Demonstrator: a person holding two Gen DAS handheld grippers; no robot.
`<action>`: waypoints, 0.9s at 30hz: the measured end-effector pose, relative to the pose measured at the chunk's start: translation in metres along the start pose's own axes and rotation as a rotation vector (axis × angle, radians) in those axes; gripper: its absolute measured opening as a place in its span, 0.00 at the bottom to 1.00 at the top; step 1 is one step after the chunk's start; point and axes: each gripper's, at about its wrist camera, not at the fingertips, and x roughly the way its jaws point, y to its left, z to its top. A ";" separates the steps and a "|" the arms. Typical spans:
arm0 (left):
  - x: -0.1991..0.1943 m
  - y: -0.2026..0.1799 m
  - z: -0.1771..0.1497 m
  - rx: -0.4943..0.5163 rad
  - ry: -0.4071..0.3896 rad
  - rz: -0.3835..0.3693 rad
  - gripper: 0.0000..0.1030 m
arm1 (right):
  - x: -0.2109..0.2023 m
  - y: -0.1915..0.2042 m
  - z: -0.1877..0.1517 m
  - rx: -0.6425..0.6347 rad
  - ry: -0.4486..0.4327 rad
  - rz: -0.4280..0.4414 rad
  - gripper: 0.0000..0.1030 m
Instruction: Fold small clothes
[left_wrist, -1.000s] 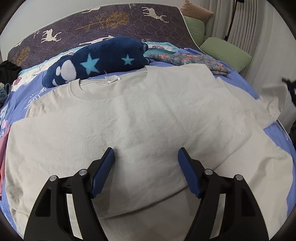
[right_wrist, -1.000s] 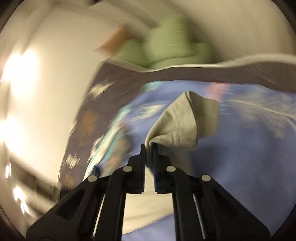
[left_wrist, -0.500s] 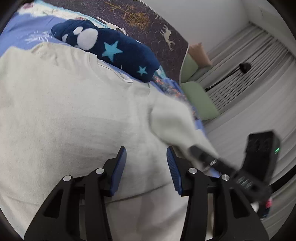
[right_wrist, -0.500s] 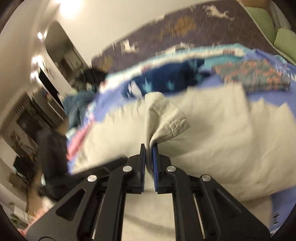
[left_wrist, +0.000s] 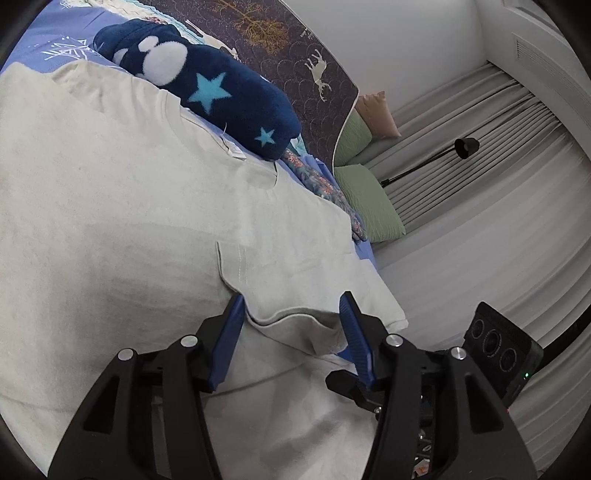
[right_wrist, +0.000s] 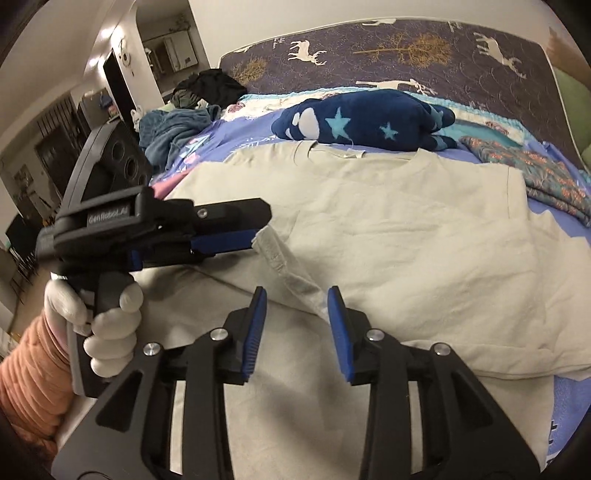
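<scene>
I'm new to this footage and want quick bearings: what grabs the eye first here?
A big cream T-shirt spread across the bed, one sleeve folded inward between the right gripper's opening jaws. Behind its collar lies a navy star-patterned fleece. At left, a white-gloved hand holds the left gripper by the sleeve.

Colours on the bed

Pale beige T-shirt; navy fleece blanket with light-blue stars and white blotches; periwinkle bedsheet; dark purple mattress printed with white deer, gold trees; green pillows; blue gripper pads.
</scene>
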 end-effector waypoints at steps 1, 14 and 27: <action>0.000 -0.001 0.000 -0.001 0.006 0.006 0.53 | 0.000 0.003 0.000 -0.017 -0.002 -0.011 0.39; 0.001 0.003 0.001 -0.091 0.031 -0.005 0.59 | 0.019 0.035 0.008 -0.209 0.003 -0.041 0.05; -0.016 -0.068 0.040 0.091 -0.030 -0.027 0.00 | -0.026 0.017 0.005 -0.136 -0.089 -0.071 0.25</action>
